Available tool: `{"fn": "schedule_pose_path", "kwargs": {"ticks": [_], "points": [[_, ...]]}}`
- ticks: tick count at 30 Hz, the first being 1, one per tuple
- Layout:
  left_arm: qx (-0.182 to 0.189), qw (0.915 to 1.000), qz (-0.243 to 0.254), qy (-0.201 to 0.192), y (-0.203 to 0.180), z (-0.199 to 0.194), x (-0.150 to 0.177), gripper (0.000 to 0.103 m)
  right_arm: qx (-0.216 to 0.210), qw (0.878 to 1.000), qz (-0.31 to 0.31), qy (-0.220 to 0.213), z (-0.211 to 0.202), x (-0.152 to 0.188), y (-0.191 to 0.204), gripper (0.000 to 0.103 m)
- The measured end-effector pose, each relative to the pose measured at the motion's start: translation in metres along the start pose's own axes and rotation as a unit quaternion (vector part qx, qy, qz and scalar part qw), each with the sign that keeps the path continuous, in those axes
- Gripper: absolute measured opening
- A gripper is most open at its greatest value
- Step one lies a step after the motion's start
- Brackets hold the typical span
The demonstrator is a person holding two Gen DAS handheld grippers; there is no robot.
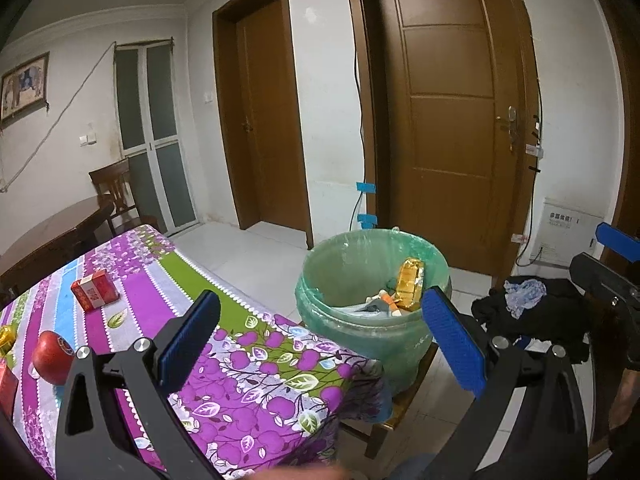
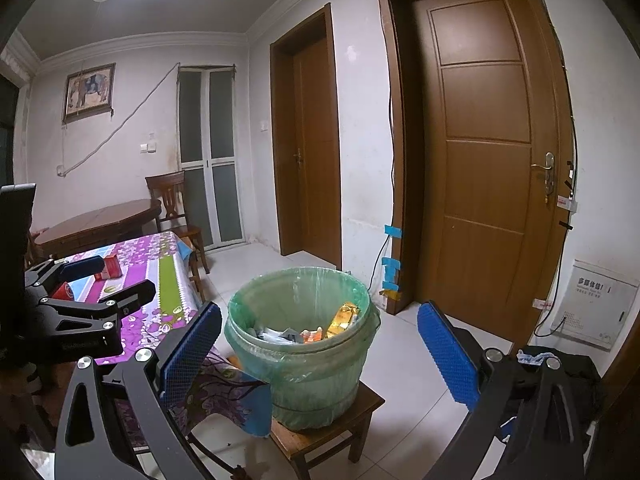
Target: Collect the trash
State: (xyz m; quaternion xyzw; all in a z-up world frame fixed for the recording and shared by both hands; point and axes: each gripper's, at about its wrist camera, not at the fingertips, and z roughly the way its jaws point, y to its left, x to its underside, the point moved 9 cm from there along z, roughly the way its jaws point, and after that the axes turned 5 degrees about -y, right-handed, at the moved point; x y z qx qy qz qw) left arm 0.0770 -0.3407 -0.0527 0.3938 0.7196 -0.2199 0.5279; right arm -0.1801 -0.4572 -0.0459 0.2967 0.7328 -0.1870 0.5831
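Both grippers, left and right, wide open, empty; we approach red box squarely, bin beside.

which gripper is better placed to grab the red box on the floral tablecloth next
Left, probably. The open left gripper hangs over the purple floral tablecloth, near the red rectangular box. The open right gripper faces the green-lined bin, farther away.
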Motion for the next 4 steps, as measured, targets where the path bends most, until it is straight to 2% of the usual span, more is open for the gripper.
{"fn": "schedule_pose_path", "kwargs": {"ticks": [4], "points": [[-0.002,1.0000,0.000,0.000,0.0012,0.0003,-0.0002,0.098,0.000,1.000,0.001,-0.001,-0.0003,0.0001,-0.0016,0.098]]}}
